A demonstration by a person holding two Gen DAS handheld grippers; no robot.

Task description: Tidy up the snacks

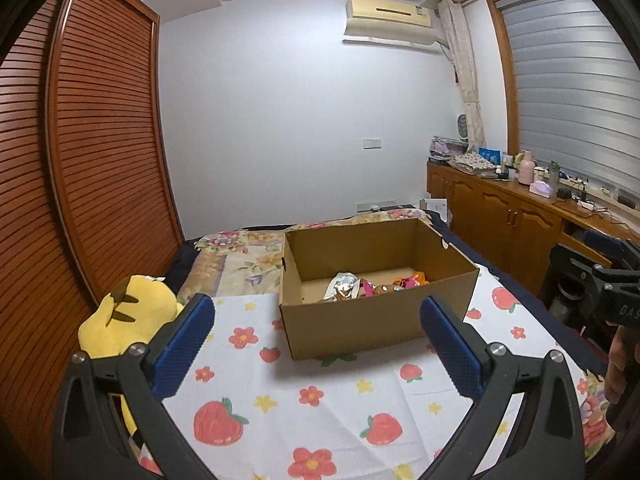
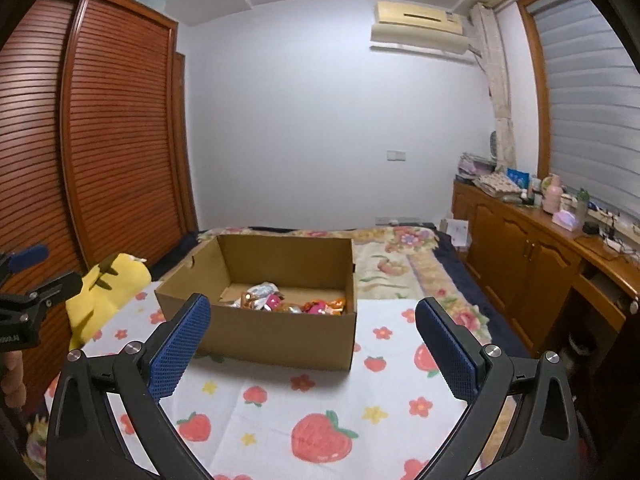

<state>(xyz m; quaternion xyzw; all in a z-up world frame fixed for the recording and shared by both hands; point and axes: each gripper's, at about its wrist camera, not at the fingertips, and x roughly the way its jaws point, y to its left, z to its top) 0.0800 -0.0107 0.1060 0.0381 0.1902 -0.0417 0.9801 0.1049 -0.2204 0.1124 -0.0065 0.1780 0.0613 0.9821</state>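
Note:
An open cardboard box [image 1: 384,320] [image 2: 276,338] stands on a white cloth printed with strawberries and flowers [image 1: 288,408] [image 2: 360,412], spread over a bed. Several snack packets [image 1: 372,286] [image 2: 288,300], silver, pink and orange, lie on the box's floor. My left gripper [image 1: 318,344] hangs wide open over the cloth, short of the box, with nothing between its blue pads [image 1: 184,344]. My right gripper [image 2: 314,346] is likewise wide open and empty in front of the box. Each gripper shows at the edge of the other's view, held by a hand.
A yellow plush toy [image 1: 128,316] [image 2: 104,292] lies left of the box on the bed. A slatted wooden wardrobe [image 1: 100,152] stands on the left. A wooden cabinet [image 2: 532,268] with bottles and clutter on top runs along the right under a window.

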